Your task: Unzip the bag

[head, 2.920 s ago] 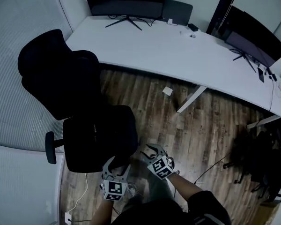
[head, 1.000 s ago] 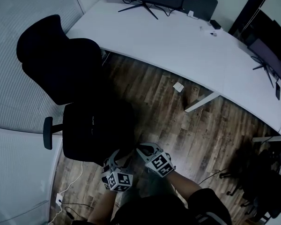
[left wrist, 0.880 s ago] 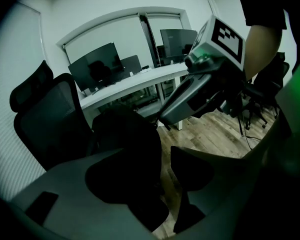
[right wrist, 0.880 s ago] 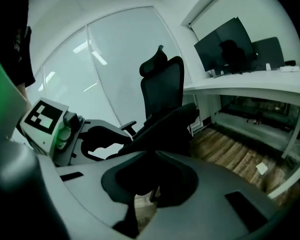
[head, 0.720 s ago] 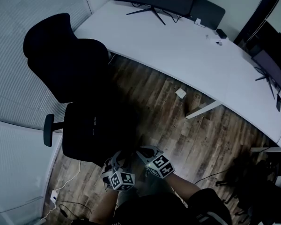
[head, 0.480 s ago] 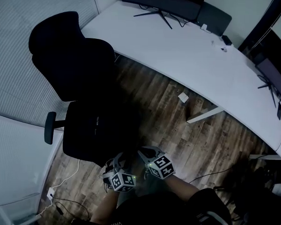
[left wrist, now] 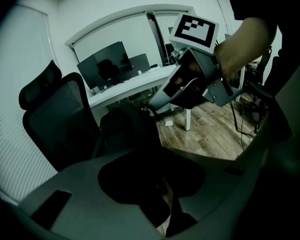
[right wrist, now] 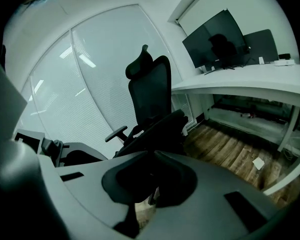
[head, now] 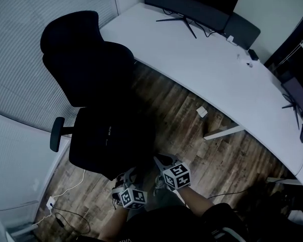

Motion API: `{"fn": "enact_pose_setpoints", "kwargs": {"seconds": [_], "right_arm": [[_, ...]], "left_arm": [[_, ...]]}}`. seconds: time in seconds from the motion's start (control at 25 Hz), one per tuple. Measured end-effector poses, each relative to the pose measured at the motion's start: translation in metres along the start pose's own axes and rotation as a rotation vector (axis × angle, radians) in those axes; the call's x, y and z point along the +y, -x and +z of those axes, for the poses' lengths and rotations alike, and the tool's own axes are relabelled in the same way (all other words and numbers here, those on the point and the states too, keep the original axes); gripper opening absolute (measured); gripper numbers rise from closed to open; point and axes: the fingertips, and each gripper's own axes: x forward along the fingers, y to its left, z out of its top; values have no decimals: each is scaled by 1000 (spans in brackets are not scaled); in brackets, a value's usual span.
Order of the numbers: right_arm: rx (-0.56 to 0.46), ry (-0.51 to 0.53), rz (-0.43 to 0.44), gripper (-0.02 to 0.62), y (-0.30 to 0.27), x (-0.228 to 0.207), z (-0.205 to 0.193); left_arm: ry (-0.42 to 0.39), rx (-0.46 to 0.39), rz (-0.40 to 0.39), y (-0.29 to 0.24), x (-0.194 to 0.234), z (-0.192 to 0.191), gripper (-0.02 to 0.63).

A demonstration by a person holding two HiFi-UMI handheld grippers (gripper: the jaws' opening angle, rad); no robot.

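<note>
A black bag lies on the seat of a black office chair, dark against it. Both grippers reach its near edge from below in the head view. My left gripper is at the bag's near left corner; its jaws are closing around a dark part of the bag, and a sliver of floor still shows between them. My right gripper is just right of it, jaws almost together and still closing slightly on a dark strip of the bag. The zip itself is too dark to make out.
A long white desk with monitors curves behind the chair. A white scrap lies on the wooden floor. Cables trail at lower left. A frosted glass wall stands to the left.
The head view has swung so the chair and desk sit further right. Both grippers stay at the bag's near edge, and the left one has drawn a little closer to the right.
</note>
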Motion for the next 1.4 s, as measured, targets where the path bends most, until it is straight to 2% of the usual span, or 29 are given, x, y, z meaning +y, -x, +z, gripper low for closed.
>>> {"fn": "enact_pose_setpoints", "kwargs": {"seconds": [0.84, 1.4], "right_arm": [[-29, -38, -124, 57, -52, -98, 66], [45, 37, -126, 57, -105, -135, 91]], "left_arm": [[57, 37, 8, -5, 2, -1, 117], [105, 36, -3, -10, 2, 0, 115]]}}
